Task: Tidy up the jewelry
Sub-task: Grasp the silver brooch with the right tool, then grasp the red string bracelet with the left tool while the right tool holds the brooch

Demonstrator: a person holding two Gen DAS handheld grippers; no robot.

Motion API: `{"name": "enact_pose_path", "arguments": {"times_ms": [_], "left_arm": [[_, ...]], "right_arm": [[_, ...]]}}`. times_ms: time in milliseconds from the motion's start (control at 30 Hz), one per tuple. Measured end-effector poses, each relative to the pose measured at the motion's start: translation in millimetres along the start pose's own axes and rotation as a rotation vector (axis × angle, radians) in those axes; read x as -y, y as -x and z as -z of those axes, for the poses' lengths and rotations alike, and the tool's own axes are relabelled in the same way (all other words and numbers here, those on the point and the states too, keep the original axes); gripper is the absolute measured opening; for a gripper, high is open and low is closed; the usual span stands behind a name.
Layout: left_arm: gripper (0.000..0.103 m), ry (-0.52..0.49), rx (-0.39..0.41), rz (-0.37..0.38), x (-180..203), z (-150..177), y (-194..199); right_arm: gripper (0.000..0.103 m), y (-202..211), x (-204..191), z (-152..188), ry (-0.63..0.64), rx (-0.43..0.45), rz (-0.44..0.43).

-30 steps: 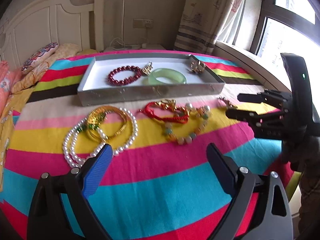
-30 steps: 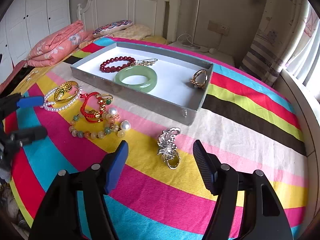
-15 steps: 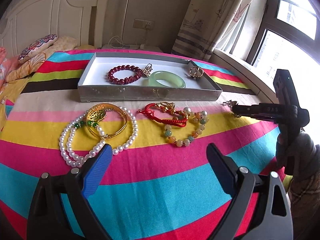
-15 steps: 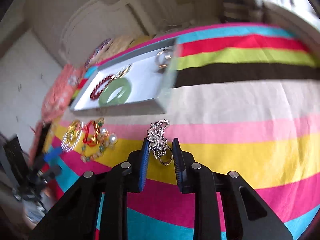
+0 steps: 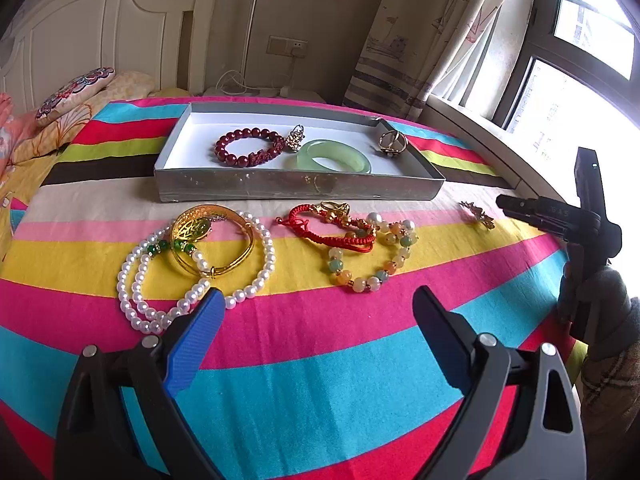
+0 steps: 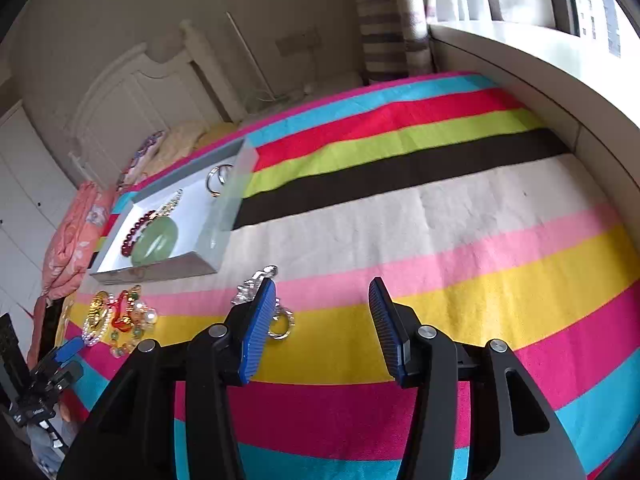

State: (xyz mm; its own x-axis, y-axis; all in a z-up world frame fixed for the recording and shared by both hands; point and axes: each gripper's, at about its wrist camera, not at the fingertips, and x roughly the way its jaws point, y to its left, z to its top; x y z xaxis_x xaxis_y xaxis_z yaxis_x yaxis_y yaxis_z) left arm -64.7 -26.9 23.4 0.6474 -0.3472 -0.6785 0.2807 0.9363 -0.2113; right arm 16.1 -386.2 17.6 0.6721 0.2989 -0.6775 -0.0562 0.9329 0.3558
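Judged to be somewhat under halfway. Counted inside the grey tray [image 5: 296, 190] at the far side: a dark red bead bracelet [image 5: 248, 148], a small gold charm [image 5: 295, 139], a jade bangle [image 5: 330, 157] and a gold ring [image 5: 392, 142] at the right end.

Found outside, near of the tray and not yet sorted: on the left a pearl necklace [image 5: 136, 280] tangled with a gold bangle [image 5: 216, 244]; in the middle a red cord bracelet [image 5: 332, 232] overlapping a pastel bead bracelet [image 5: 372, 264]; far right, apart from the rest, a silver brooch [image 6: 248, 292].

Held released, with nothing between the jaws: the left gripper [image 5: 316, 294], above bare cloth just near of the pearls. Likewise released and empty: the right gripper [image 6: 322, 282], low over the cloth, with the brooch just outside its left finger, partly hidden behind it and not in the gap.

Worked on a bed covered by a bright striped bedspread [image 5: 320, 380], soft and faintly creased. Beyond it, a white headboard [image 5: 100, 32] and patterned pillow [image 5: 76, 92] far left, a wall socket [image 5: 288, 46], a striped curtain [image 5: 420, 40] and a bright window [image 5: 580, 60] on the right.
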Motion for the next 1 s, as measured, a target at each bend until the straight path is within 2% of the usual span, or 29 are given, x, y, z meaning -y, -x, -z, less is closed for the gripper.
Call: {"name": "enact_pose_path", "arguments": {"times_ms": [100, 200, 333, 433, 467, 500, 567, 600, 800, 867, 1000], "left_arm": [[0.094, 0.004, -0.004, 0.003, -0.9, -0.1, -1.0], [0.094, 0.005, -0.001, 0.002, -0.7, 0.0, -0.3], [0.094, 0.008, -0.002, 0.002, -1.1, 0.4, -0.3], [0.094, 0.011, 0.000, 0.007, -2.1, 0.5, 0.2], [0.094, 0.011, 0.000, 0.008, -2.1, 0.7, 0.4], [0.094, 0.013, 0.001, 0.010, -2.4, 0.8, 1.0], [0.094, 0.021, 0.011, 0.011, -3.9, 1.1, 3.2], [0.094, 0.025, 0.017, 0.012, -5.0, 1.4, 4.8], [0.092, 0.008, -0.003, 0.023, -3.0, -1.8, 3.8], [0.087, -0.041, -0.012, 0.001, 6.3, -6.5, 0.5], [0.077, -0.212, -0.020, -0.057, 35.3, -21.4, -8.4]], "right_arm": [[0.048, 5.4, -28.0, 5.4, 0.157, 0.013, -0.010], [0.048, -8.0, -56.0, 8.5, 0.302, -0.038, 0.056], [0.048, -31.4, -71.5, 11.4, 0.394, -0.120, 0.124], [0.046, -40.9, -72.5, 11.2, 0.407, -0.148, 0.135], [0.042, -40.2, -71.4, 11.2, 0.405, -0.148, 0.136], [0.024, -38.8, -70.6, 11.9, 0.403, -0.143, 0.140], [0.020, -33.7, -69.1, 13.5, 0.394, -0.127, 0.133], [0.015, -30.1, -68.9, 14.3, 0.389, -0.114, 0.124], [0.015, 0.0, -65.5, 17.6, 0.306, -0.021, 0.049], [0.015, 8.3, -67.7, 20.9, 0.292, 0.002, 0.019], [0.015, 17.5, -76.4, 27.2, 0.286, 0.028, -0.025]]}}
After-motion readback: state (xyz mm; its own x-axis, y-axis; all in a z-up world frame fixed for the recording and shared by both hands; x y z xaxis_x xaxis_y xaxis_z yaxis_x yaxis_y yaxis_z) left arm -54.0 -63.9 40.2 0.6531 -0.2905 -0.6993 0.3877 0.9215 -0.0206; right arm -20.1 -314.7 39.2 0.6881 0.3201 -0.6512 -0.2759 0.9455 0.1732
